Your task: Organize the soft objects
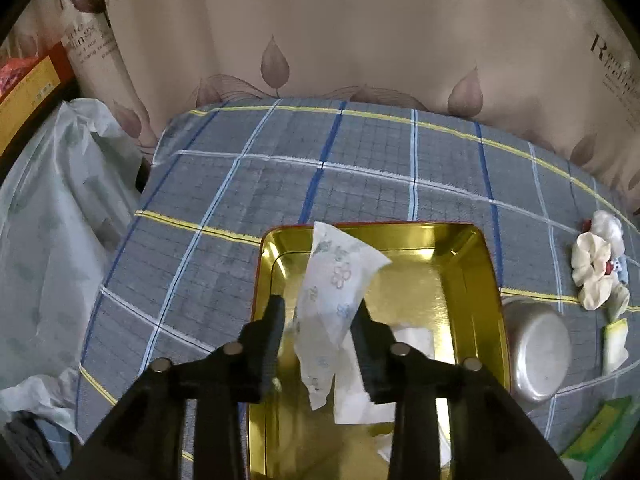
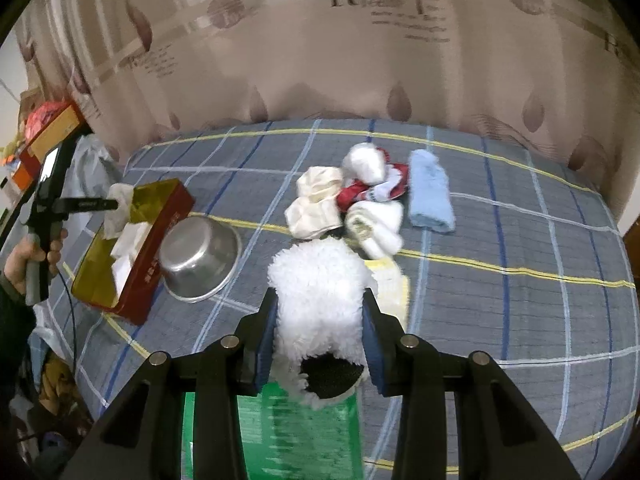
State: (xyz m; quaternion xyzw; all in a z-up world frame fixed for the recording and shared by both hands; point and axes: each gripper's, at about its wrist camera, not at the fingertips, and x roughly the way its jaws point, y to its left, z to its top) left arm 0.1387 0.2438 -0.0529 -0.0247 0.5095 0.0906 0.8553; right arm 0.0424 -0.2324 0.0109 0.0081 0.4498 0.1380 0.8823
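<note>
My left gripper (image 1: 318,320) hangs over the gold-lined red tin (image 1: 460,280). Its jaws stand wide, and a white flower-printed tissue pack (image 1: 340,280) rests against the right finger, seemingly loose. White tissues (image 1: 412,340) lie in the tin. My right gripper (image 2: 320,312) is shut on a fluffy white cloth (image 2: 320,280) with a black patch, held above the bed. The left gripper (image 2: 116,203), the tissue pack (image 2: 118,208) and the tin (image 2: 160,216) also show at left in the right wrist view.
An overturned steel bowl (image 2: 200,260) sits beside the tin. A pile of socks and cream cloths (image 2: 352,200) and a folded blue towel (image 2: 430,196) lie on the plaid bedspread (image 2: 520,260). A green packet (image 2: 296,428) lies below my right gripper. A curtain hangs behind.
</note>
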